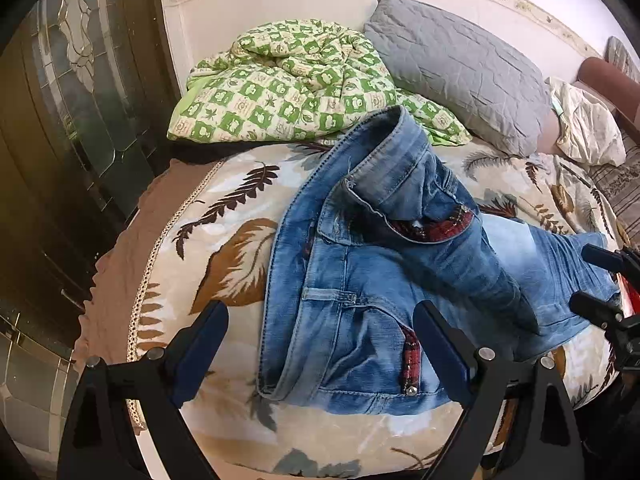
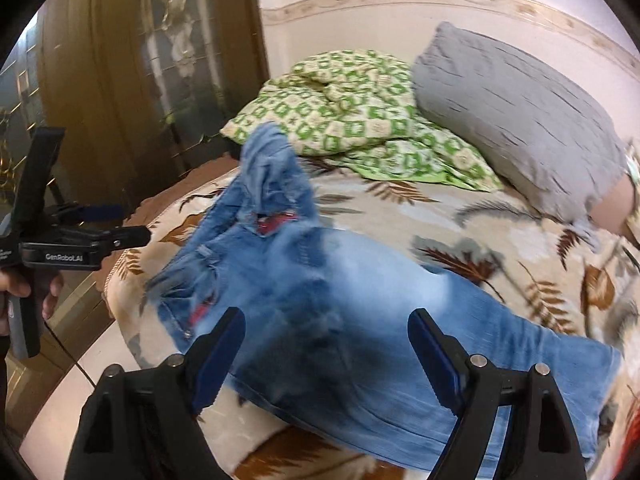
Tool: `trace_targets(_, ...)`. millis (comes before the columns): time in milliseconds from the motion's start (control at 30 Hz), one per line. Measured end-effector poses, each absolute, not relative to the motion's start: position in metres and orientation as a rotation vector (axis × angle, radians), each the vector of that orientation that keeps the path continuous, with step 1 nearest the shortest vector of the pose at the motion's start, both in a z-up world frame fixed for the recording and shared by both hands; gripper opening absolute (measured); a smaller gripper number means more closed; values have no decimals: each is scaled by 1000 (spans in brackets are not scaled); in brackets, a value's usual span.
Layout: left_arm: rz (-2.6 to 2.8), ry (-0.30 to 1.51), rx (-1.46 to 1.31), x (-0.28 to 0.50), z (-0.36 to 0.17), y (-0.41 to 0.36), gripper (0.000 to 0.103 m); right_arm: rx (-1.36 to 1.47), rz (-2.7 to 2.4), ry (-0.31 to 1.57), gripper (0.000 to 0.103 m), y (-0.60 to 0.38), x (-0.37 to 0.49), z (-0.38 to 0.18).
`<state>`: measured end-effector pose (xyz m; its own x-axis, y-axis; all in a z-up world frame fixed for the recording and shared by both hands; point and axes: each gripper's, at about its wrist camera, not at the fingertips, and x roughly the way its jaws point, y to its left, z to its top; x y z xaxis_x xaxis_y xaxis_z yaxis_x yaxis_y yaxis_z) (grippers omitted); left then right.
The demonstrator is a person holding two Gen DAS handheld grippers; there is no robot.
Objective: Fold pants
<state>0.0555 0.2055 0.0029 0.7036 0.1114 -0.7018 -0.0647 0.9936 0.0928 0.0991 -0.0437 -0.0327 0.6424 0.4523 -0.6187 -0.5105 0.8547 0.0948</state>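
Jeans [image 1: 384, 280]: one pair, faded blue denim with stitched seams, lying rumpled on the bed; waistband end bunched and standing up towards the quilt, legs running off to the right. Red sequinned trim shows at two pocket openings.
Bed cover [image 1: 224, 240]: one, soft and plush, cream with brown and grey feather and leaf prints, a braided edge on its left side.
Quilt [image 1: 288, 92]: one, crumpled, green and cream checks with small motifs.
Pillow [image 1: 460, 68]: one, grey, quilted, creased (propped against the wall).
Left gripper [image 1: 320, 344]: two black arms with dark blue pads, jaws spread wide over the jeans, holding nothing.
Right gripper [image 2: 326, 354]: same build, jaws wide apart above the denim, nothing between the pads.
Hand [image 2: 24, 292]: one in sight, around the left tool's handle.
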Motion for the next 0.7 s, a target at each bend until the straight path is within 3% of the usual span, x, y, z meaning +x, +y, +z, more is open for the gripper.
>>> trace_targets(400,-5,789,132,135,37,168,94,-35,532,740,86,-42,123,-47)
trace_targets(700,-31,951,146,238,33,147,94,-48,553,800,86,-19,157,-72)
